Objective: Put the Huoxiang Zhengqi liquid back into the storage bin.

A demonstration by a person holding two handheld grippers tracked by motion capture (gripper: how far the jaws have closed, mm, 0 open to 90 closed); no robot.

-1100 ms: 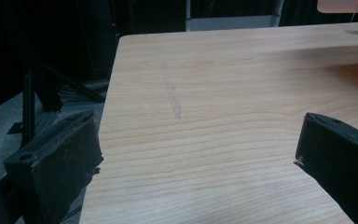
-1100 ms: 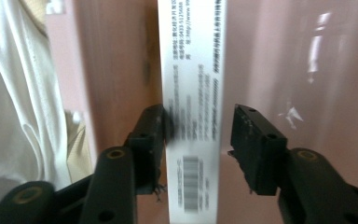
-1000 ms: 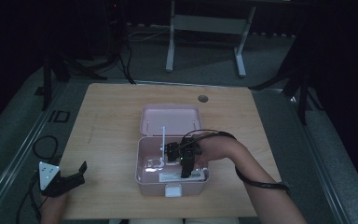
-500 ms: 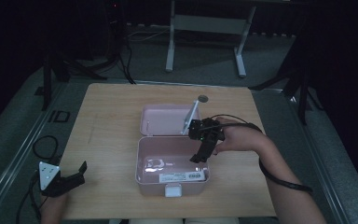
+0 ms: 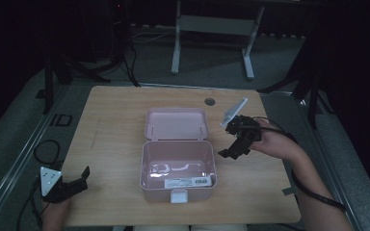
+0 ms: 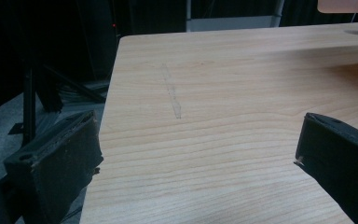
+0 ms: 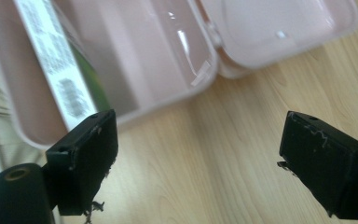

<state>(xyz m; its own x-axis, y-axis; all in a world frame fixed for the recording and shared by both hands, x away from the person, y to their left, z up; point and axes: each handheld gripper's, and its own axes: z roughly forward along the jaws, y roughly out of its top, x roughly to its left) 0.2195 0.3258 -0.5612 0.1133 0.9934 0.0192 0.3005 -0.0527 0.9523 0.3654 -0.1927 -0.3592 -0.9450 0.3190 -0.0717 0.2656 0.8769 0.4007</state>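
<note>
- Pink box [image 5: 178, 166]: centre of table [image 5: 115, 120], lid [image 5: 176, 123] open and lying flat behind the base. Labelled packet [image 5: 188, 181] inside, near front wall; white latch [image 5: 178, 196] at front edge.
- R gripper [image 5: 233, 144]: just beside box's right wall, above the tabletop, not touching box. Jaws have just been opening, now wide apart w/ nothing between them; R gripper view shows bare wood between the jaws, box rim [image 7: 168, 105] beyond.
- L gripper [image 5: 77, 180]: at front-left table edge, well apart from box. Jaws apart, nothing held; L gripper view shows bare wood.
- Round grommet [image 5: 209, 101] near back edge.
</note>
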